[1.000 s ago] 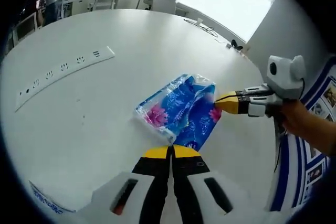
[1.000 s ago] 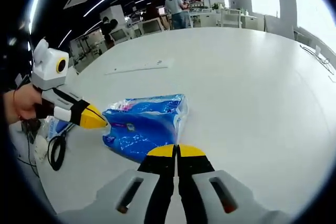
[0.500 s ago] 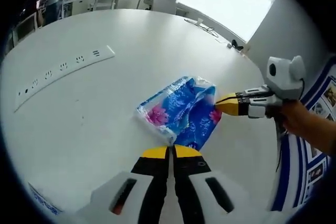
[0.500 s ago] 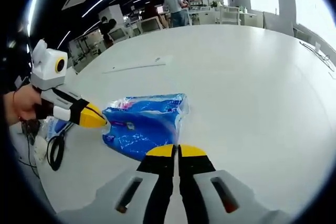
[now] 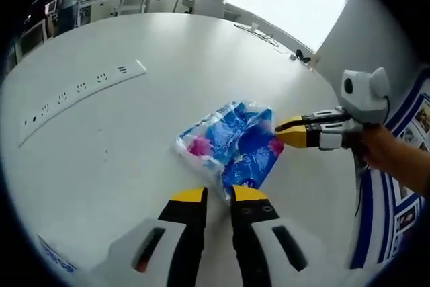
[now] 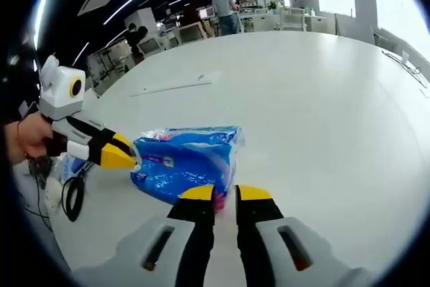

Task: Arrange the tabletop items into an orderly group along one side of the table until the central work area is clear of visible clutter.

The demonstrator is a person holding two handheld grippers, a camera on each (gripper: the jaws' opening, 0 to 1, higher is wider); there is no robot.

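Note:
A blue flower-printed tissue pack (image 5: 232, 142) lies on the white table (image 5: 134, 152). My left gripper (image 5: 218, 194) sits at the pack's near corner, jaws a small way apart, with the plastic tip reaching into the gap. My right gripper (image 5: 282, 132) comes in from the right, its yellow tips against the pack's far end. In the right gripper view the same pack (image 6: 185, 162) lies just ahead of my right gripper (image 6: 226, 193), whose jaws stand slightly apart at its edge. There my left gripper (image 6: 127, 152) touches the pack's left end, jaws parted, held by a hand.
A long white power strip (image 5: 80, 89) lies on the table to the left. A coiled black cable (image 6: 70, 193) and a small blue packet (image 6: 67, 166) sit by the table edge. Cables (image 5: 259, 31) lie at the far rim. People and desks stand beyond.
Both grippers' jaws, shut before, have parted a little at the pack's ends. The pack has barely shifted.

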